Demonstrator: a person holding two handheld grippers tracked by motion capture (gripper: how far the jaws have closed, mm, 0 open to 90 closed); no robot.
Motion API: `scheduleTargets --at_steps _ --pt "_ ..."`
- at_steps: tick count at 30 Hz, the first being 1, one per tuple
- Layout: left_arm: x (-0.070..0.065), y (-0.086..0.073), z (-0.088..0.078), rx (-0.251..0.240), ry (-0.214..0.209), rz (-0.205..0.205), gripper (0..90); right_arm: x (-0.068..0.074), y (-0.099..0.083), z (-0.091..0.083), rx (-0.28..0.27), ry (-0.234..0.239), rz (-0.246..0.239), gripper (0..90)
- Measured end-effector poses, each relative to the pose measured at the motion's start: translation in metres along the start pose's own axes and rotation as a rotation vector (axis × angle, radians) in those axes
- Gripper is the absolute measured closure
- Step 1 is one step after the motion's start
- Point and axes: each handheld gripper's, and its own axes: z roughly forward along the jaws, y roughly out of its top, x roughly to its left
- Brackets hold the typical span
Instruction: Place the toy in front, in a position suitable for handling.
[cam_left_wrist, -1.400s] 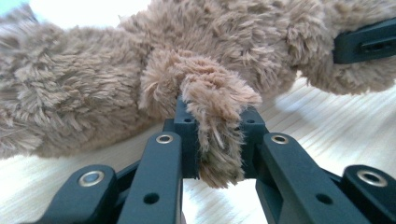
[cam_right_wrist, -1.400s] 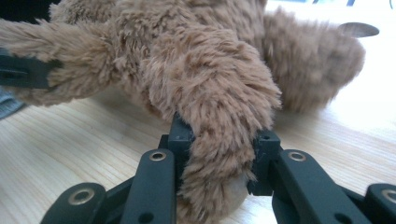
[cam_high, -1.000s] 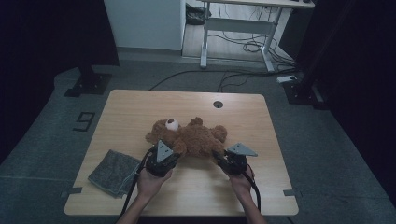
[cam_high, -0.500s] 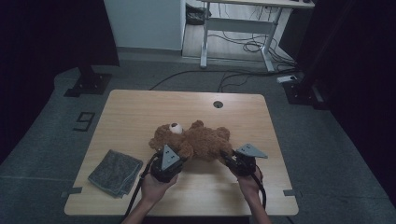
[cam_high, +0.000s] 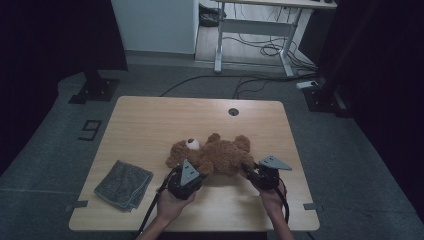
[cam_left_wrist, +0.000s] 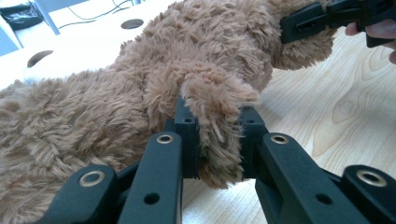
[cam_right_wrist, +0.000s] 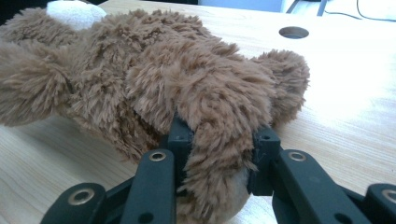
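Shifted rightward on the desk (cam_high: 150, 120) since a second ago: teddy bear (cam_high: 212, 154), lying across the near middle, head to the left. Left gripper (cam_high: 192, 172) clamped on a furry limb at the bear's near left, right gripper (cam_high: 252, 172) clamped on another limb at its near right. Unmoved at the near left corner: grey cloth (cam_high: 123, 183), well apart from the bear.

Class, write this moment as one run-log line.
left gripper: shut on teddy bear limb | right gripper: shut on another limb | bear lying on table | grey cloth untouched
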Motion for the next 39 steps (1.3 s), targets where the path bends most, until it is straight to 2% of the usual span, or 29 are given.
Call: scheduleTargets --at_steps 8,12,17,20,21,23,27,30,34,37,39 --pt "0.002 -0.006 0.002 0.024 -0.010 -0.010 74.0 0.002 -0.008 -0.002 0.032 0.025 0.005 65.5" --pt "0.003 -0.009 0.004 0.039 -0.015 -0.016 72.4 0.001 -0.010 -0.002 0.036 0.046 0.031 64.4" --pt "0.004 -0.011 0.007 0.049 -0.021 -0.032 69.4 0.001 -0.012 -0.001 0.037 0.049 0.035 64.3" --pt "0.005 -0.011 0.006 0.052 -0.026 -0.057 60.3 0.001 -0.012 -0.001 0.036 0.048 0.034 64.3" --pt "0.005 -0.010 0.004 0.044 -0.014 -0.070 52.8 0.001 -0.012 -0.001 0.036 0.048 0.035 64.3" --pt "0.005 -0.007 -0.004 0.033 -0.013 -0.082 43.3 0.001 -0.012 -0.001 0.036 0.049 0.034 64.2" --pt "0.008 -0.004 -0.025 0.011 -0.033 -0.083 34.8 0.001 -0.012 -0.001 0.036 0.051 0.036 64.2" --pt "0.018 -0.006 -0.043 -0.003 -0.023 -0.110 31.7 0.001 -0.012 -0.001 0.036 0.051 0.037 64.2" --pt "0.041 -0.015 -0.064 0.003 0.024 -0.157 29.5 0.001 -0.012 -0.001 0.037 0.053 0.039 64.2" --pt "0.064 -0.025 -0.074 0.040 0.080 -0.198 26.9 0.001 -0.013 -0.001 0.037 0.055 0.041 64.1" --pt "0.077 -0.031 -0.076 0.062 0.102 -0.228 25.2 0.001 -0.013 -0.001 0.038 0.055 0.041 64.0"
